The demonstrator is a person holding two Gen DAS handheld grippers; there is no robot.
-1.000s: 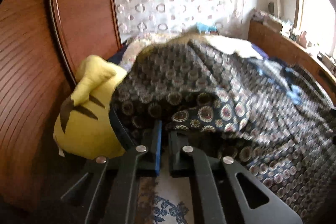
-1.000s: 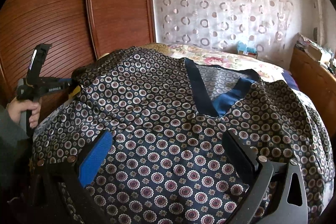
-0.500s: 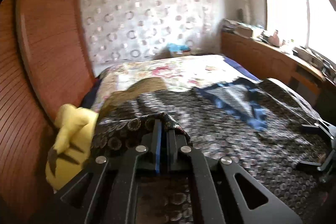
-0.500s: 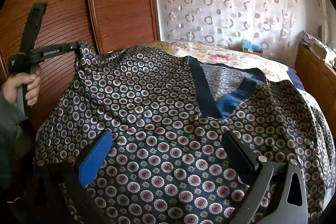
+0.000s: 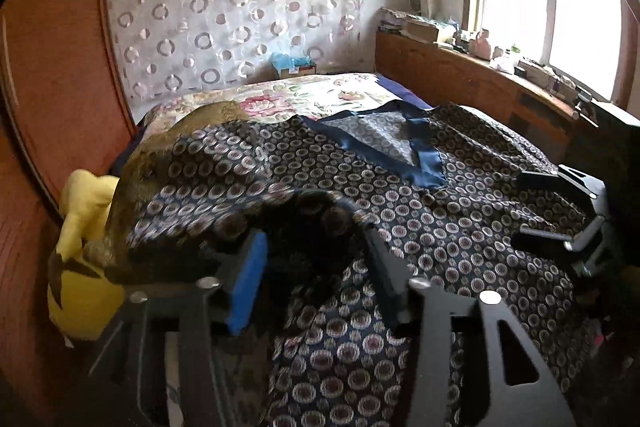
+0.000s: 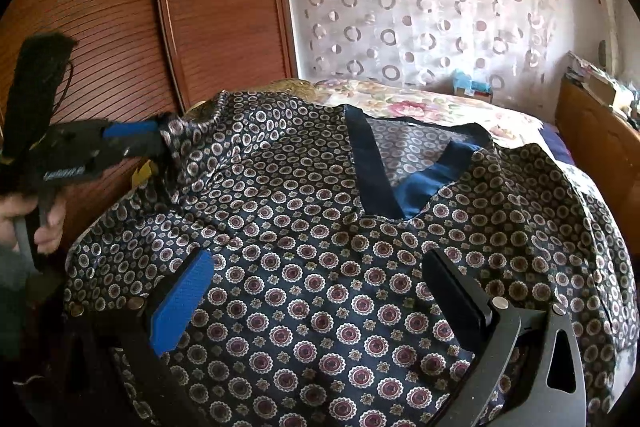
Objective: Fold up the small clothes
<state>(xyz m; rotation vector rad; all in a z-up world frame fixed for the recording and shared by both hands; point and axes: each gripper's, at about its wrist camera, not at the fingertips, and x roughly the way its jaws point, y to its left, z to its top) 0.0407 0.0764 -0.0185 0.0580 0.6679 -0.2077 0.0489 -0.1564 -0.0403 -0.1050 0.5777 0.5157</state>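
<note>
A dark patterned top with a blue V-neck band lies spread over the bed; it also shows in the left wrist view. My left gripper has its jaws apart, with the top's left sleeve edge draped loosely between and over them. In the right wrist view the left gripper sits at the top's left corner, fabric bunched at its tips. My right gripper is open and empty, hovering low over the front of the top.
A floral bedspread covers the far bed. A yellow plush toy sits at the left against the wooden wardrobe. A wooden ledge with clutter runs under the window at right.
My left gripper was shut on the sleeve edge and lifted it toward the middle; now its jaws have opened and the fabric slackens. The right gripper has stayed open and still.
</note>
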